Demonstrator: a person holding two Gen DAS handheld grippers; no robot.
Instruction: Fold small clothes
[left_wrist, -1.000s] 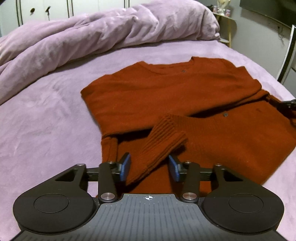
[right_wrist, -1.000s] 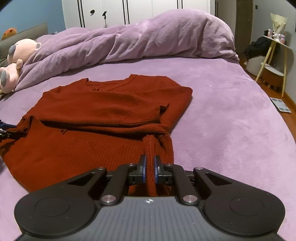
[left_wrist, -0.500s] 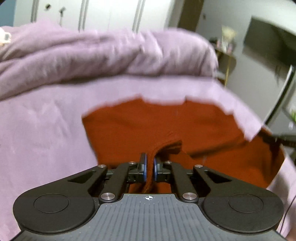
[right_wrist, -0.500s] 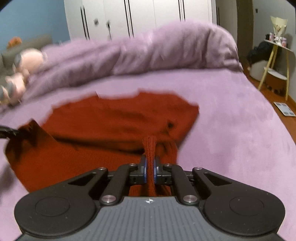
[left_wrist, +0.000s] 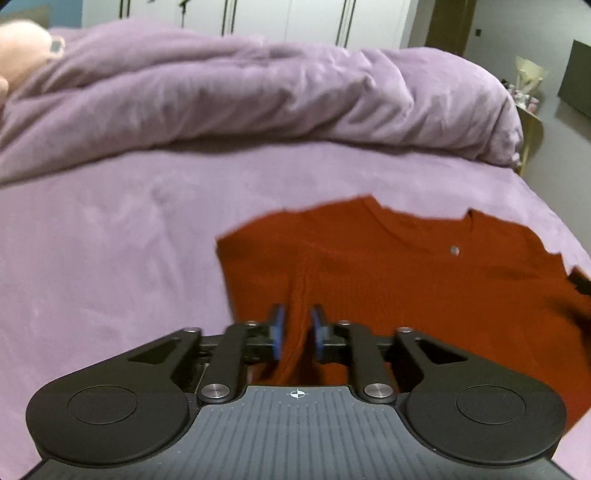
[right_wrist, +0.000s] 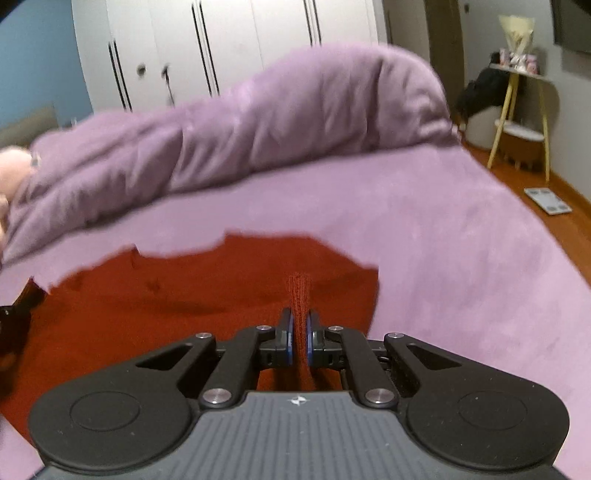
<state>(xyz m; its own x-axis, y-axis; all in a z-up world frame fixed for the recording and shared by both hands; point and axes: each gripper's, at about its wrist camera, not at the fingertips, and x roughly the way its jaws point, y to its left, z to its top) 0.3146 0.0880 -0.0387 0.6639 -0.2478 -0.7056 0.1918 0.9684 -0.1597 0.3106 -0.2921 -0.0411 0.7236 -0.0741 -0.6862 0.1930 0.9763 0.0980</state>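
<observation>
A rust-red knitted sweater (left_wrist: 406, 280) lies on the purple bed sheet (left_wrist: 110, 240). My left gripper (left_wrist: 297, 325) has its blue pads a little apart around a ribbed fold at the sweater's lower left edge. My right gripper (right_wrist: 299, 328) is shut on a ribbed fold at the sweater's (right_wrist: 184, 295) lower right edge. Both folds are lifted and carried toward the neckline. The lower part of the sweater is hidden under the grippers. The left gripper's tip (right_wrist: 14, 314) shows at the left edge of the right wrist view.
A bunched purple duvet (left_wrist: 258, 96) lies across the far side of the bed. A pink plush toy (left_wrist: 22, 51) sits at the far left. White wardrobe doors (right_wrist: 221, 48) stand behind. A small side table (right_wrist: 517, 110) and a floor scale (right_wrist: 546, 201) are off the bed's right side.
My left gripper closed on the sweater's edge, then its pads eased slightly apart. Both grippers lifted and moved forward toward the neckline, carrying the lower half of the sweater over the upper half.
</observation>
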